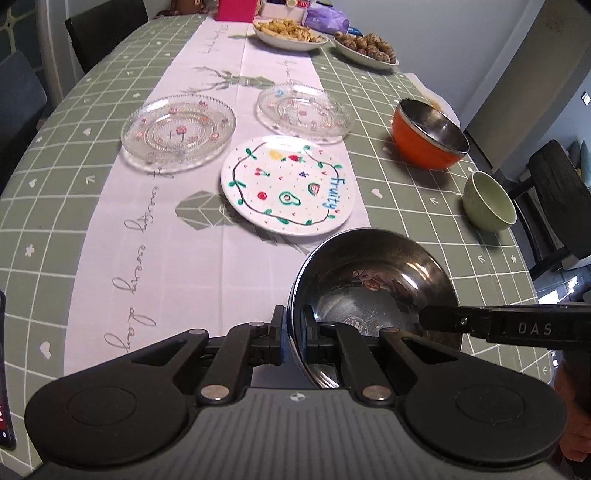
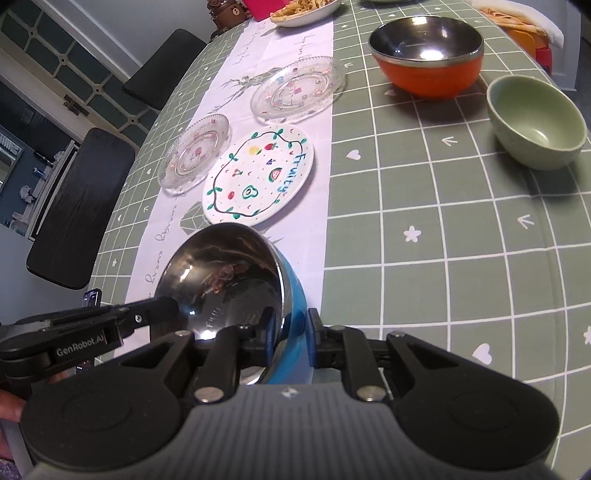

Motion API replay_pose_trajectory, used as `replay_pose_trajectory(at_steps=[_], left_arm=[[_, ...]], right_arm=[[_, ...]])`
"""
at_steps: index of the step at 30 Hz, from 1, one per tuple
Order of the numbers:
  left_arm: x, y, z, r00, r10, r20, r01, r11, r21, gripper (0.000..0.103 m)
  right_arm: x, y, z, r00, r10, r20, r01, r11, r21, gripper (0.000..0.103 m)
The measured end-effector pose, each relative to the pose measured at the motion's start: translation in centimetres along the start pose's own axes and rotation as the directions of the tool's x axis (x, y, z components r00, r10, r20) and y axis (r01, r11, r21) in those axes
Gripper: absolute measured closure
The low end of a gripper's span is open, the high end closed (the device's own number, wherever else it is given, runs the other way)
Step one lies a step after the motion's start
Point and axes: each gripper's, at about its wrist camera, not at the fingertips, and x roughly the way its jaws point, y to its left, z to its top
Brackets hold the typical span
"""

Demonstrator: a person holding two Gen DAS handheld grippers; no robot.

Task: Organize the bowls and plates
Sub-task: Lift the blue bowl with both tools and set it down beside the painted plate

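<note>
A blue bowl with a steel inside (image 1: 369,284) (image 2: 236,273) is held near the table's front, tilted. My left gripper (image 1: 293,332) is shut on its left rim. My right gripper (image 2: 291,328) is shut on its right rim and reaches in from the right in the left wrist view (image 1: 428,317). Beyond lie a white "Fruity" plate (image 1: 288,184) (image 2: 258,177), two glass plates (image 1: 179,131) (image 1: 304,110) (image 2: 195,151) (image 2: 297,88), an orange steel-lined bowl (image 1: 424,142) (image 2: 428,74) and a green bowl (image 1: 487,205) (image 2: 537,125).
Two white dishes of food (image 1: 291,35) (image 1: 369,50) stand at the far end of the green checked table (image 2: 424,229). Dark chairs (image 2: 81,206) (image 1: 554,195) stand along both sides. A pink box (image 1: 236,9) is at the back.
</note>
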Motion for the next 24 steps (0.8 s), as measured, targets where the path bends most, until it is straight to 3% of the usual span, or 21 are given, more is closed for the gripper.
replay_pose_trajectory(at_steps=[15,20,24], left_arm=[[0.2,0.1,0.0,1.0,0.017,0.024,-0.017,1.0,0.023,0.092],[0.1,0.2,0.0,0.999,0.01,0.039,-0.011,1.0,0.02,0.088],[-0.5,0.2,0.2,0.996,0.017,0.083,-0.019,1.0,0.019,0.071]], right_arm=[[0.6,0.5,-0.4,1.0,0.006,0.007,-0.006,1.0,-0.031,0.086],[0.3,0.7,-0.4,1.0,0.027,0.013,-0.026,0.999,-0.043,0.073],[-0.5,1.0,-0.3,0.998,0.009,0.065,-0.004,0.997,-0.074,0.062]])
